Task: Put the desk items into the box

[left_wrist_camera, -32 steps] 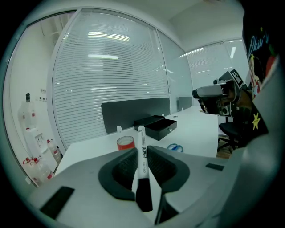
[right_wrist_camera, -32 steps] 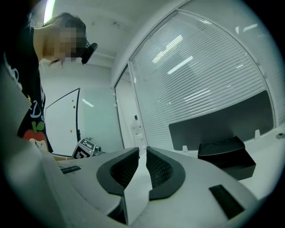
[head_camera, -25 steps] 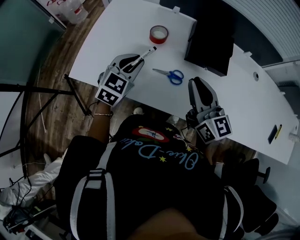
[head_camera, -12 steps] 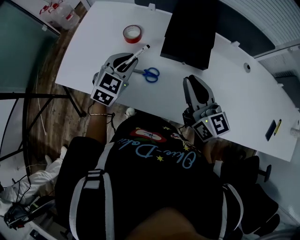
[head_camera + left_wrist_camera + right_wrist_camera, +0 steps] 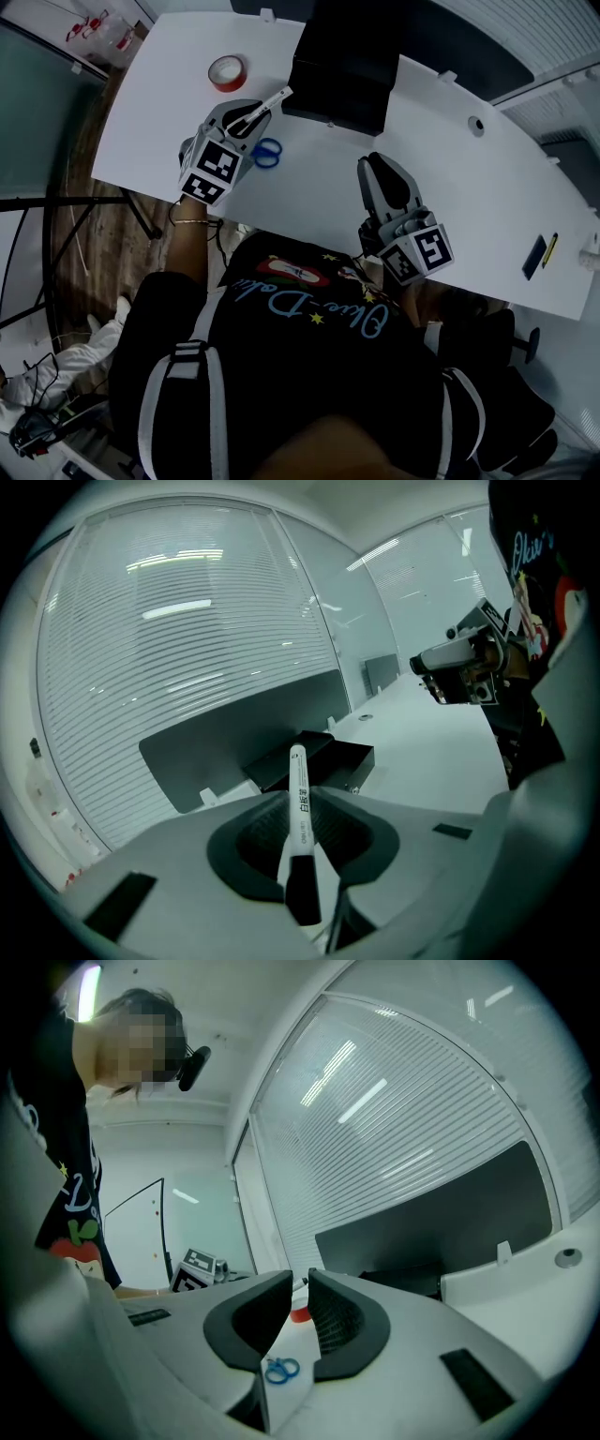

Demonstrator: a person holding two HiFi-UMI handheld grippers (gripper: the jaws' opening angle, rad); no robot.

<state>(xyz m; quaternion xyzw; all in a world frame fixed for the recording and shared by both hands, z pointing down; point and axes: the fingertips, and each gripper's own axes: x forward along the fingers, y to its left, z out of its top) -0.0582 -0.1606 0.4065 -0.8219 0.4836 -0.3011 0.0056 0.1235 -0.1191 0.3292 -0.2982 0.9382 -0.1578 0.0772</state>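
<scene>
1 white marker (image 5: 298,794) clamped in left gripper (image 5: 244,119) fingers (image 5: 247,846), near black box (image 5: 342,67).

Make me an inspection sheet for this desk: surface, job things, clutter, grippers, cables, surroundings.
Surface: white desk with a round hole near its far edge.
Job's things: black box at the far edge; red tape roll and blue scissors lying on the desk; white marker held above it.
Clutter: small dark item near the desk's right end, too small to identify.
Grippers: left gripper shut on the marker; right gripper jaws slightly apart, nothing between them.
Cables: nothing seen on the desk; a tangle on the floor looks like cables.
Surroundings: wood floor, black stand legs, window blinds.
</scene>
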